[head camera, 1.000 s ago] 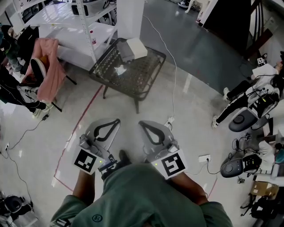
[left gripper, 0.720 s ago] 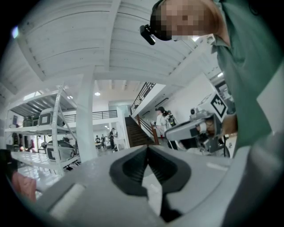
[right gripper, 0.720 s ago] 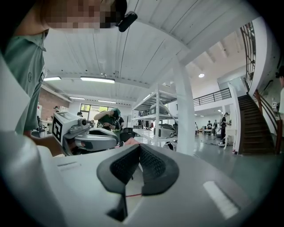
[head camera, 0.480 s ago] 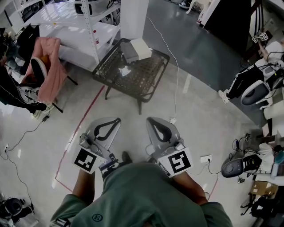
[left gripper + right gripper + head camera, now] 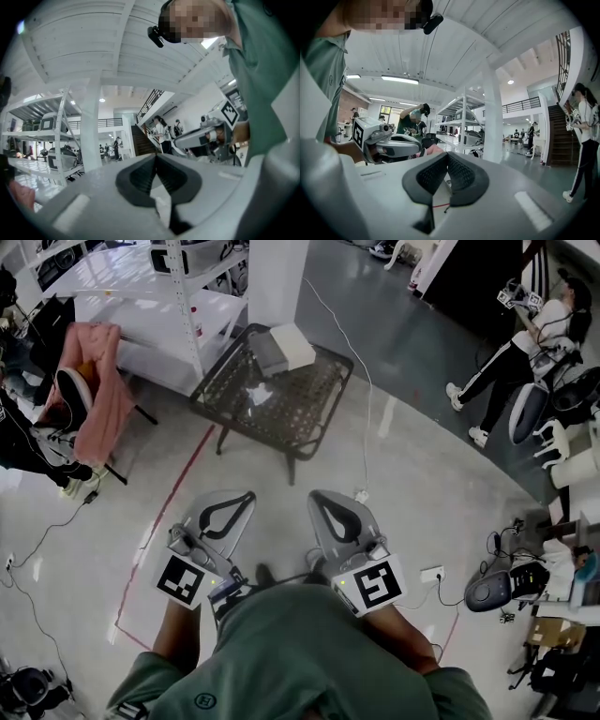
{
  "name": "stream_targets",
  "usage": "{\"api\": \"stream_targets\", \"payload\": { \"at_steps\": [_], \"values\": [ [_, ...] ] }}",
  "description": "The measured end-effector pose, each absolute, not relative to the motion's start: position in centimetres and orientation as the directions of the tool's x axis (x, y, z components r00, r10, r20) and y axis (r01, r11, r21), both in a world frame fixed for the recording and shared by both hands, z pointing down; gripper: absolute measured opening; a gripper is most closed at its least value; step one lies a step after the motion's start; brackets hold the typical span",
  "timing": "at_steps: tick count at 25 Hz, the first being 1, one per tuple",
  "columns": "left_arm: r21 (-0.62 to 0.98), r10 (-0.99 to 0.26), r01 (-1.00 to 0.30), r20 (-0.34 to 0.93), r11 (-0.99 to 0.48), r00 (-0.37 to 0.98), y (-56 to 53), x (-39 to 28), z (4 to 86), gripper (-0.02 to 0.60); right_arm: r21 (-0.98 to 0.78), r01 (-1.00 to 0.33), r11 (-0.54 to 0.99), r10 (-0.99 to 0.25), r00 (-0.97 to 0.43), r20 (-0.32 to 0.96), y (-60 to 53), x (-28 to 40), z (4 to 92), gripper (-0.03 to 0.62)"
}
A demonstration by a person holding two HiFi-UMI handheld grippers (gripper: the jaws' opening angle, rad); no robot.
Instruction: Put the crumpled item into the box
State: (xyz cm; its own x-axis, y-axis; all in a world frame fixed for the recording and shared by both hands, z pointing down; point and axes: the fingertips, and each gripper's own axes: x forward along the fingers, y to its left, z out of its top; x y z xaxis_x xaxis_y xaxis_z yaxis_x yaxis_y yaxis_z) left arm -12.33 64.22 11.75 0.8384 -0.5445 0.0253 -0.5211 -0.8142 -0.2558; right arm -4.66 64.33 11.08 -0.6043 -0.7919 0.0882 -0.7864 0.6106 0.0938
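Note:
The crumpled white item lies on the dark mesh top of a low table, well ahead of me. The box, pale with a grey part, rests at that table's far edge. My left gripper and right gripper are held side by side close to my body, over the floor and far short of the table. Both are shut with nothing between their jaws, as the left gripper view and the right gripper view also show.
White shelving stands left of the table, beside a chair draped with pink cloth. A red line and a white cable run over the pale floor. A person moves at the far right, near equipment.
My right gripper has shifted slightly to the right; the left has stayed put. The person at the right has moved farther back. The view has drifted a little.

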Motion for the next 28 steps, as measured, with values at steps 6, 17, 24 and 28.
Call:
{"api": "stream_targets", "payload": {
  "at_steps": [6,17,24,28],
  "values": [
    [-0.252,-0.58,-0.554,0.037,-0.794,0.814,61.8,-12.0,12.4,0.003,0.074,-0.755,0.652,-0.758,-0.646,0.091,61.6,-4.7,11.8,0.005],
    [-0.244,-0.666,-0.634,0.074,-0.734,0.742,55.9,-7.0,12.5,0.003,0.041,-0.678,0.734,-0.679,-0.73,0.072,54.8,0.1,12.1,0.005],
    [-0.257,-0.712,-0.673,0.1,-0.693,0.695,51.8,-0.7,12.5,0.003,0.022,-0.631,0.776,-0.631,-0.774,0.057,50.1,6.2,12.2,0.005],
    [-0.249,-0.74,-0.703,0.11,-0.667,0.663,49.7,1.8,12.7,0.003,0.015,-0.602,0.799,-0.602,-0.798,0.043,47.4,8.7,12.0,0.005]
  ]
}}
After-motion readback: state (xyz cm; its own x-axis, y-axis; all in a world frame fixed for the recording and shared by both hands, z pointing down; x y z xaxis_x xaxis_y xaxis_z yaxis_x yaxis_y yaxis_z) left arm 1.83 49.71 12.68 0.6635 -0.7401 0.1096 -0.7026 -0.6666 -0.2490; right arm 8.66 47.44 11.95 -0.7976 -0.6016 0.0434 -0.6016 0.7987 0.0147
